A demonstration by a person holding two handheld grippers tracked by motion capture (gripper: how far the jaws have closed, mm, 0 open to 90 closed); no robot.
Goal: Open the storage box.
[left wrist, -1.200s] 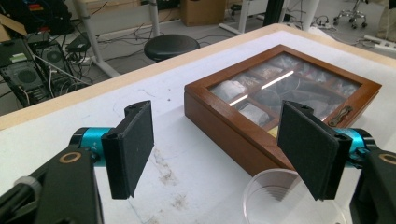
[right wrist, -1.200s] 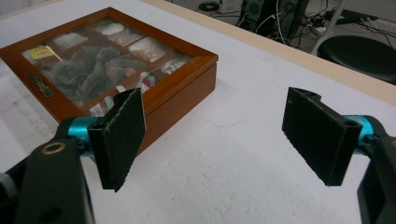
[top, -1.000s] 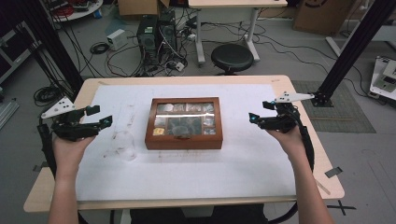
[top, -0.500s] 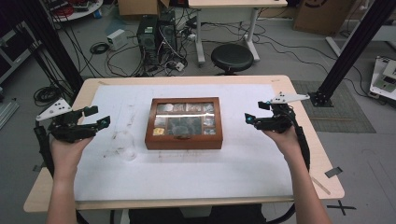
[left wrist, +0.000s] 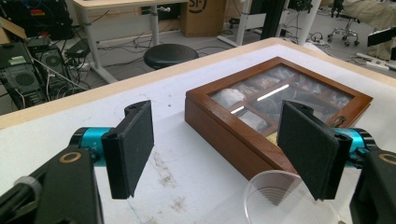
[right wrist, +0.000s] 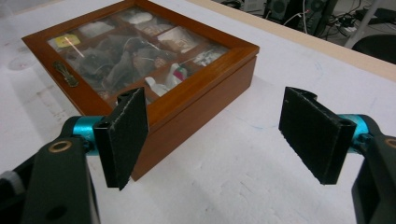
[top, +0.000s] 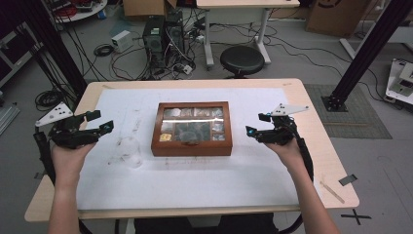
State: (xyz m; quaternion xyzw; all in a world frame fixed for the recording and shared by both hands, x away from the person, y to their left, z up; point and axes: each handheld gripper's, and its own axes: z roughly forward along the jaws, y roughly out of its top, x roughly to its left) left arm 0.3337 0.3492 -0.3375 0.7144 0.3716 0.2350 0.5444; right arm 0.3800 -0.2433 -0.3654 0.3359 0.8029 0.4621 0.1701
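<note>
- Two forearms are seen coming in over the table's near edge, one toward each side, with a white sheet spread over most of the top.
- The left gripper is held above the table's left edge, clear of everything, its jaws spread wide with nothing between them.
- The right gripper is held toward the right edge, level with the box's right side and apart from it; its jaws are likewise spread wide and empty.
- A clear cup is stood on the sheet just beside the box's near-left corner, between the left gripper and the box; in the left gripper view the cup is seen just below and ahead of the pads.
- The box, wooden with a glass lid, is set at the table's middle, lid shut; sachets are seen in compartments under the glass, and a small brass latch is fixed on the front wall.
- The step in hand is judged to be an approach to the box from both sides, most likely for opening the lid.
- To do it well, the body should be steadied by one gripper while the lid's front lip by the latch is lifted by the other.
- The cup should be passed with care, since it would be tipped easily by a low sweep from the left.
- The glass should not be pressed by the pads.
- Beyond the far edge, a stool and cables are seen on the floor.
</note>
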